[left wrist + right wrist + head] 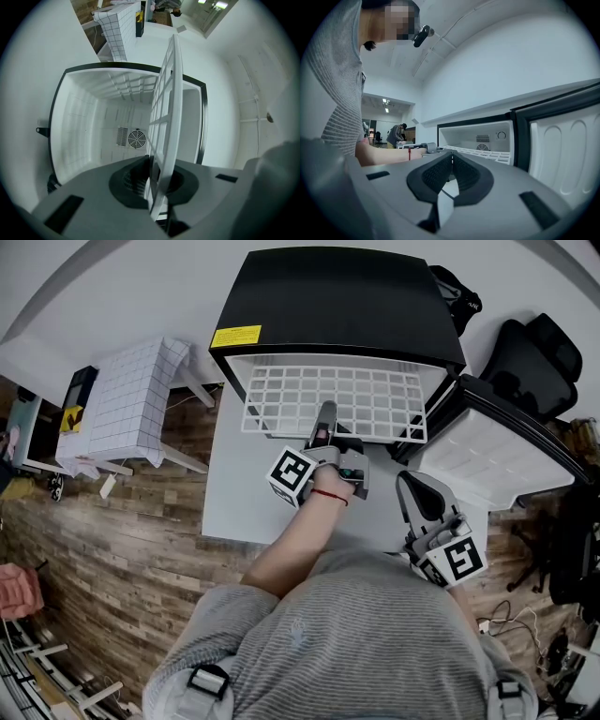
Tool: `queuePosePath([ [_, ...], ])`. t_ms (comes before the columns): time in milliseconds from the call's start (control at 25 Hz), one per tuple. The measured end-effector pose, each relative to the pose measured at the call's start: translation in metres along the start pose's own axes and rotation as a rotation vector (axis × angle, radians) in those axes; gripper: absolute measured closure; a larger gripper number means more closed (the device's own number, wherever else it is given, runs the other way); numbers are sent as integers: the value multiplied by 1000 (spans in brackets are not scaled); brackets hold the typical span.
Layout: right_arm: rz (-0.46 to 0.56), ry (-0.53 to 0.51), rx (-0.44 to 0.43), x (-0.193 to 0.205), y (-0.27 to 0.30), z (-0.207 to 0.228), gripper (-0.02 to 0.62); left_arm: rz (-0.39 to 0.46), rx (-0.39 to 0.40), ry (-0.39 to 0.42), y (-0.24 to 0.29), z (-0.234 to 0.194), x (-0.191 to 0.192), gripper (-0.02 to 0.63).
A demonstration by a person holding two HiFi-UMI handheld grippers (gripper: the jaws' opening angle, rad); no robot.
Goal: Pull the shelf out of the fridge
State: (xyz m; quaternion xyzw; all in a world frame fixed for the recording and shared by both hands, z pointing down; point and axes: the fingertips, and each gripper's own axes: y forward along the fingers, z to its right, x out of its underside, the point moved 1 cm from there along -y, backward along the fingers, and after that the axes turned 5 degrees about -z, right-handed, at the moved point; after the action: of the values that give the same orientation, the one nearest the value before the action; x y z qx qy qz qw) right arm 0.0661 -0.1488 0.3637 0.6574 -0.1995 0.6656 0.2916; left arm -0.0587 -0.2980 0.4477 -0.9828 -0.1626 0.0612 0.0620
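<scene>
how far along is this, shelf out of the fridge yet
Done: the door is open and the left gripper is shut on the front edge of the shelf. In hand: the shelf sticks partway out of the fridge. Left: slide it fully clear. The right gripper idles, shut and empty.

One fridge [337, 296], one wire shelf [328, 399], two claws [325, 418] [412, 491], one office chair [530, 357], one cloth-covered table [131, 399].

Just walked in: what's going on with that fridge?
A person works a claw in each hand. The left claw is shut on the front edge of the white wire shelf, which sticks partway out of the open black fridge. The right claw is shut and empty, held back beside the fridge door.
</scene>
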Motion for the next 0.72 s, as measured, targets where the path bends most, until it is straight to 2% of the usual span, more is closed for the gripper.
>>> queuePosePath([
  [720,-4,0,-6,2,0,-1,581,-4,0,-3,-11,0,5,572],
])
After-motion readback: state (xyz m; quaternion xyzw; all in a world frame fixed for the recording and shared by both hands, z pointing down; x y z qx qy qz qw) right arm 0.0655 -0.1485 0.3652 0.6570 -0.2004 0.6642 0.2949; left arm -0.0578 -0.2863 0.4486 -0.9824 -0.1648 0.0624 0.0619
